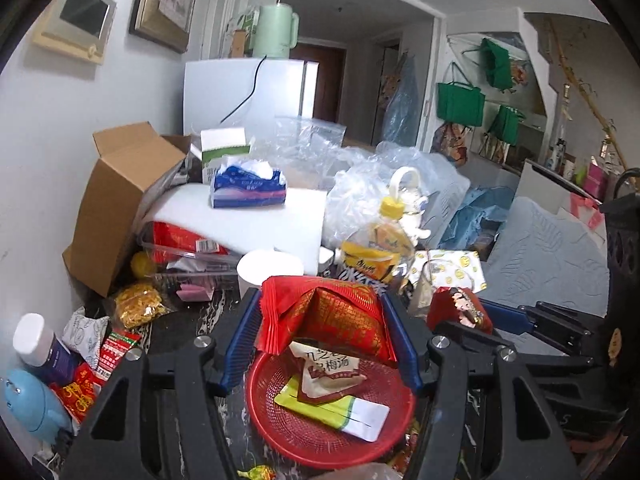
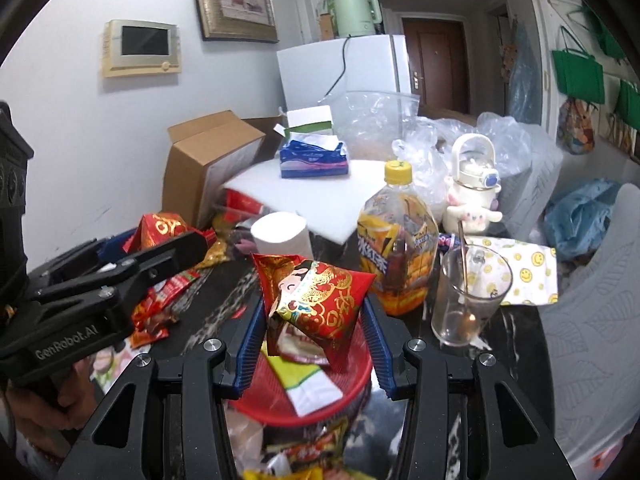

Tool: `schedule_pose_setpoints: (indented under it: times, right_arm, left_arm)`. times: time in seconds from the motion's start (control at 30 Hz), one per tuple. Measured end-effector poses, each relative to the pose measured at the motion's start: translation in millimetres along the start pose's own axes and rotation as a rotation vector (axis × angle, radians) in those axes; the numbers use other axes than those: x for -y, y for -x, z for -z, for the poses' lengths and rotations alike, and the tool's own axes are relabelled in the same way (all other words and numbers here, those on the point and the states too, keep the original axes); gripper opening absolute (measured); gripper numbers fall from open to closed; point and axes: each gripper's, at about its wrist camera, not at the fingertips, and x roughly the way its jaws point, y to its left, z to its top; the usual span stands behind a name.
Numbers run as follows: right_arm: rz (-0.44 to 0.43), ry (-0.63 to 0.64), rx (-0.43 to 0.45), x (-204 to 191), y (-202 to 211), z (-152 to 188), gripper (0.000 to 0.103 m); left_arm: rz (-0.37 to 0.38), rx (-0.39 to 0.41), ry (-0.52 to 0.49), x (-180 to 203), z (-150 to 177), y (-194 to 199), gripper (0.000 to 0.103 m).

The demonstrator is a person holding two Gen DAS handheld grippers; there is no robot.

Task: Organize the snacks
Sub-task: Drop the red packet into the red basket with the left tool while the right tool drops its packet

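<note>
my left gripper (image 1: 320,312) clamps a red snack packet (image 1: 320,316); my right gripper (image 2: 316,312) clamps a red cartoon packet (image 2: 320,300). both hang over the red basket (image 1: 280,436), near a tea bottle (image 2: 400,252).

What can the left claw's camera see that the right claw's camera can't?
Only the left view shows the blue round gadget and the white-capped bottle at the table's near left corner.

Only the right view shows the drinking glass with a spoon in it, plus the left claw from the side.

Both show the red basket, the yellow-capped drink bottle, the tissue pack and the green kettle. Each claw holds a red snack packet over the basket: the left claw and the right claw.
</note>
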Motion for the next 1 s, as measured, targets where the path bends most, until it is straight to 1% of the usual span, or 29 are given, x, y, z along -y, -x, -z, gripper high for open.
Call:
schedule_pose_setpoints:
  times: [0.1, 0.17, 0.27, 0.37, 0.53, 0.6, 0.63, 0.7, 0.73, 0.8, 1.0]
  right_arm:
    - [0.005, -0.015, -0.017, 7, -15, 1, 0.047]
    - [0.015, -0.015, -0.057, 9, -28, 2, 0.047]
    - [0.029, -0.008, -0.102, 10, -43, 7, 0.047]
    - [0.03, -0.003, -0.133, 9, -52, 11, 0.047]
    - [0.038, 0.008, -0.153, 8, -61, 14, 0.049]
    - [0.048, 0.008, -0.163, 8, -66, 15, 0.054]
    - [0.055, 0.007, -0.167, 9, -67, 15, 0.055]
    - [0.083, 0.012, -0.165, 9, -69, 15, 0.065]
    - [0.099, 0.016, -0.163, 10, -70, 15, 0.068]
    - [0.11, 0.013, -0.165, 12, -71, 15, 0.073]
    - [0.114, -0.002, -0.181, 15, -72, 15, 0.074]
  left_arm:
    - [-0.013, -0.045, -0.012, -1, 5, -18, 0.059]
    - [-0.018, -0.083, -0.022, -2, 10, -32, 0.059]
    - [-0.015, -0.149, -0.006, -7, 19, -53, 0.059]
    - [-0.03, -0.17, -0.012, -8, 22, -62, 0.059]
    - [-0.07, -0.195, -0.037, -8, 27, -72, 0.059]
    - [-0.11, -0.193, -0.072, -5, 26, -74, 0.06]
    - [-0.135, -0.196, -0.086, -4, 26, -76, 0.064]
    - [-0.171, -0.204, -0.099, -3, 27, -79, 0.075]
    - [-0.181, -0.208, -0.099, -4, 27, -80, 0.081]
    - [-0.187, -0.22, -0.096, -5, 27, -83, 0.083]
    - [-0.17, -0.238, -0.08, -9, 30, -85, 0.084]
